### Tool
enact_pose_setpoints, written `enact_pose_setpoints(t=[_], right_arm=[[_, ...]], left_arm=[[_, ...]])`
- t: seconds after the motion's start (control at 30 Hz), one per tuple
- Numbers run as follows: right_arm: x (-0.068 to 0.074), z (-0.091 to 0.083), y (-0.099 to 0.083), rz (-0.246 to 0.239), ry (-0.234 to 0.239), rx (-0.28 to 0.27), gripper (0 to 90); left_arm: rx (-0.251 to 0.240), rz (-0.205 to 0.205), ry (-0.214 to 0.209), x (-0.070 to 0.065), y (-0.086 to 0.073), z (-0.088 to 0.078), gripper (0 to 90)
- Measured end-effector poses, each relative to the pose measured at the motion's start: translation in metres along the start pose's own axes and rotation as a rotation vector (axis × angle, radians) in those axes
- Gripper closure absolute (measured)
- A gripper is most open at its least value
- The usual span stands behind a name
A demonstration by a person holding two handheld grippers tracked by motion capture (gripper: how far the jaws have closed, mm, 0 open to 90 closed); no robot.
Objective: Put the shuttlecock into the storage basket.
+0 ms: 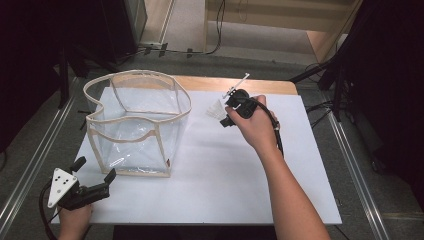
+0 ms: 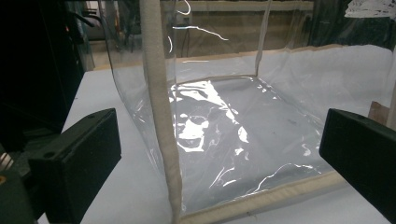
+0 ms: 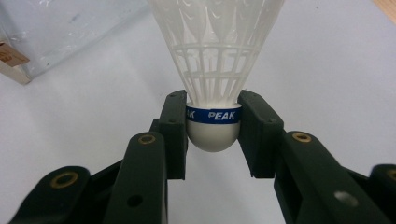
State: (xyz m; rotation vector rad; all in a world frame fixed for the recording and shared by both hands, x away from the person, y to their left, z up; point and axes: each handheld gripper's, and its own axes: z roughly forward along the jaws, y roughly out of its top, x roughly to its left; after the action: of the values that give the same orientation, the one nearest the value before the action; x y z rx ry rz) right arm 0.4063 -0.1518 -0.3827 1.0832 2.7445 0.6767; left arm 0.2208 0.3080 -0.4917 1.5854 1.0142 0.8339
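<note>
The left gripper (image 1: 95, 175) rests at the table's (image 1: 215, 190) near left corner, jaws apart, facing the clear bag (image 1: 137, 122). Farther back, right of the bag, the right gripper (image 3: 214, 128) clamps the white shuttlecock (image 3: 214, 84) by its cork.

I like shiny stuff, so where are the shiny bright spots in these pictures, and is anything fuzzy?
Left gripper view: white glare streaks shine on the clear bag, and the near black jaws look soft. Right gripper view: the shuttlecock is sharp, its "PEAK" band readable. High view: the bag glints faintly; the room's edges are dark.
</note>
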Motion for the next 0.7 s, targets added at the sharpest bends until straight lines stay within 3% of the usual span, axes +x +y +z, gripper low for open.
enact_pose_setpoints(t=[0.7], right_arm=[[0.002,-0.017,0.016,-0.007,0.006,-0.026,62.8]], left_arm=[[0.001,0.002,-0.003,0.000,0.000,0.000,0.0]])
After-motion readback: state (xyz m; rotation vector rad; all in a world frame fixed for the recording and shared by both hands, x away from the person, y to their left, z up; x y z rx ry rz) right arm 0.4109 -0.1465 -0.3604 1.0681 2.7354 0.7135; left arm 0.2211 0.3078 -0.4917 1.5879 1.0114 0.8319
